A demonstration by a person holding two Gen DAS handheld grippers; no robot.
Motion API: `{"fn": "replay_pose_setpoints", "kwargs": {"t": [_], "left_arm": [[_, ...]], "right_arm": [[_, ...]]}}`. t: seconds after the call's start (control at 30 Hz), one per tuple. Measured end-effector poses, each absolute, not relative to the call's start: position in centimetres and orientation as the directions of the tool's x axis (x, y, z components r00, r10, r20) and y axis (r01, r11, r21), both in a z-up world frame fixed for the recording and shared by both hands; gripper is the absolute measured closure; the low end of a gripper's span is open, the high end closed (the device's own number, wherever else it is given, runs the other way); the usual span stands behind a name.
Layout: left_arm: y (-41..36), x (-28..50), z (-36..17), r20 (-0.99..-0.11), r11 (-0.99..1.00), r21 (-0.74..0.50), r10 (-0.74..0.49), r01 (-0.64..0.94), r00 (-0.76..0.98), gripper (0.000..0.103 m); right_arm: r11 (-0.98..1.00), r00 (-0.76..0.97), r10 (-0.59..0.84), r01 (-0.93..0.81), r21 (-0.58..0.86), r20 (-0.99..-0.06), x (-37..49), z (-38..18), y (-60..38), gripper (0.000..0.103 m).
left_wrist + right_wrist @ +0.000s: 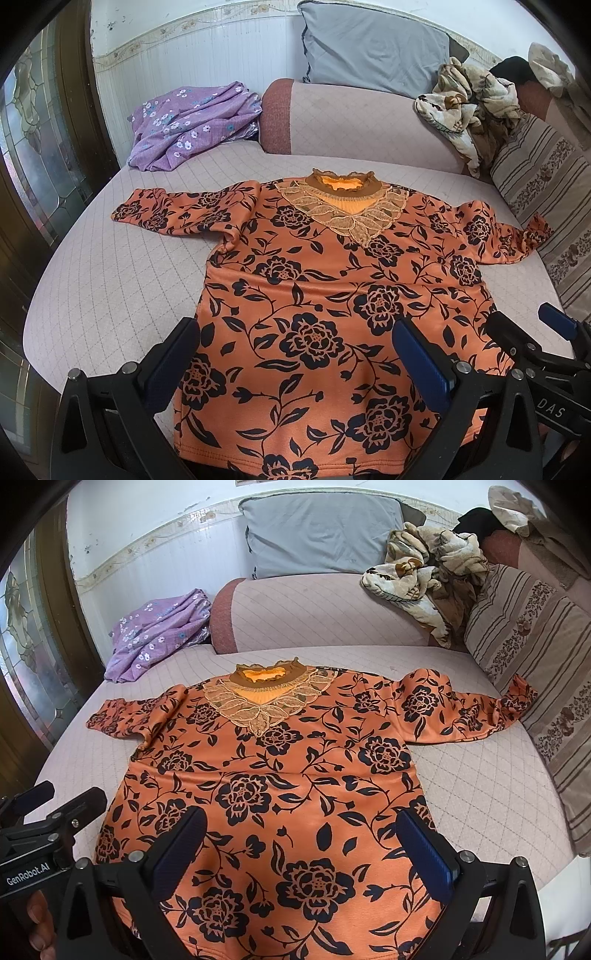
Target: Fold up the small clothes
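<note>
An orange top with black flowers and a lace collar (325, 280) (280, 775) lies flat, front up, on the pink quilted bed, sleeves spread to both sides, hem nearest me. My left gripper (295, 354) is open and empty, hovering over the hem's left half. My right gripper (299, 845) is open and empty over the hem's right half. The right gripper also shows at the right edge of the left wrist view (524, 328), and the left gripper at the left edge of the right wrist view (62, 797).
A purple flowered cloth (192, 125) lies at the back left. A pink bolster (351, 122) and grey pillow (373, 44) sit behind the top. A crumpled beige blanket (465, 103) and striped cushion (546, 184) are at the right. A wooden glass door (33, 155) stands left.
</note>
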State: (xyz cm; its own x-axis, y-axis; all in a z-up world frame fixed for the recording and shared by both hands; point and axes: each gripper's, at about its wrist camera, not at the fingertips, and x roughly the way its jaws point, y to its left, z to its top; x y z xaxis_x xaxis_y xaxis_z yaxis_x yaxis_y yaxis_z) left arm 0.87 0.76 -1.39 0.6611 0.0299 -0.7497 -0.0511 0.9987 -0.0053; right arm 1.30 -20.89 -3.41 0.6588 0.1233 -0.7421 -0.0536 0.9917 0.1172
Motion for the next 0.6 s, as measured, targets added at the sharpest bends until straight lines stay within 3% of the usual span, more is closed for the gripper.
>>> {"fn": "replay_pose_setpoints", "kwargs": {"t": [0.5, 0.6], "left_arm": [[1.0, 1.3, -2.0, -0.761, 0.999, -0.012, 0.024, -0.052, 0.648, 0.000], [3.1, 2.5, -2.7, -0.778, 0.996, -0.037, 0.021, -0.079, 0.628, 0.000]], "right_arm": [[0.991, 0.651, 0.130, -0.057, 0.122, -0.748, 1.4, -3.8, -21.1, 0.000], [0.982, 0.658, 0.176, -0.066, 0.177, -0.732, 1.8, -4.1, -22.4, 0.000]]}}
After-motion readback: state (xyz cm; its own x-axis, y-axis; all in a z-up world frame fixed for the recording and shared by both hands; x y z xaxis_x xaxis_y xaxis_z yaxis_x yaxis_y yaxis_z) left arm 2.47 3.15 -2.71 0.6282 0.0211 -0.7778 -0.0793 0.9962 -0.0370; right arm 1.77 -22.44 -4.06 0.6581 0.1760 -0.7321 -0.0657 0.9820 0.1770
